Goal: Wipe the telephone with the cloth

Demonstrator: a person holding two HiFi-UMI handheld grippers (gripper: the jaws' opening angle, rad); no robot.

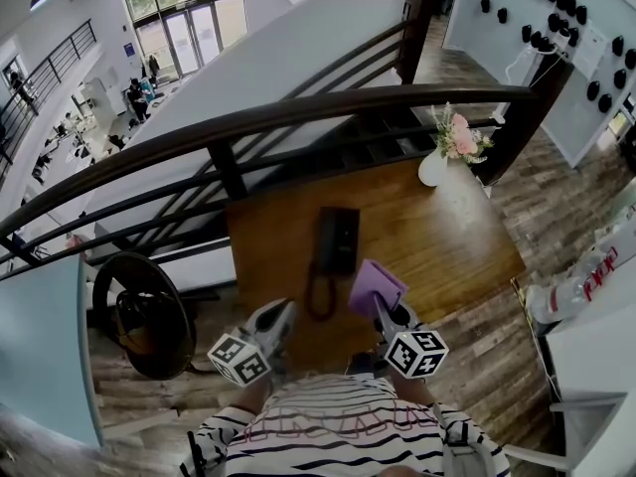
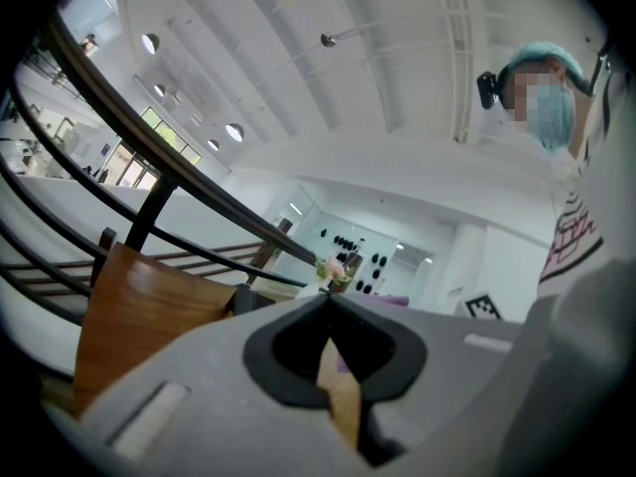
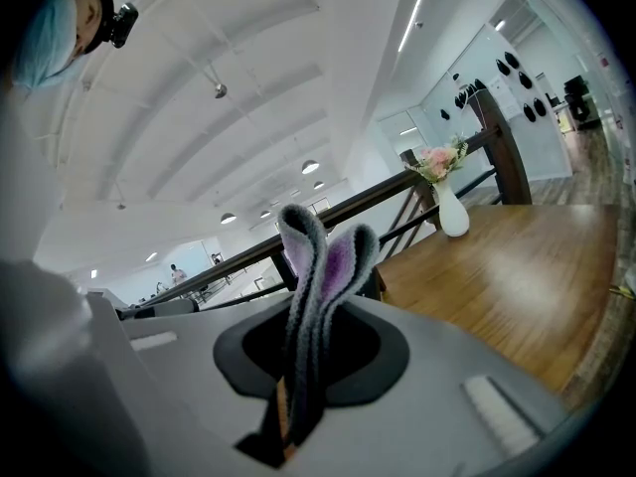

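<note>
At frame centre the telephone [image 1: 336, 238] lies on the table [image 1: 452, 241]; just below it, our right gripper [image 1: 382, 308] pinches the folded purple cloth [image 1: 374, 286], and our left gripper [image 1: 282, 313] is closed and empty. We should lay the cloth flat and press lightly so the telephone doesn't slide

Striped shirt [image 1: 338, 435], teal hair cap [image 2: 542, 56]

Cloth [image 3: 320, 256] lower end hidden inside right claw [image 1: 382, 311]; shirt [image 1: 338, 435] cut off below

Wooden table [image 1: 447, 241], white vase [image 1: 432, 170] of pink flowers [image 1: 461, 140] at its far corner, dark railing [image 1: 248, 122] behind
</note>
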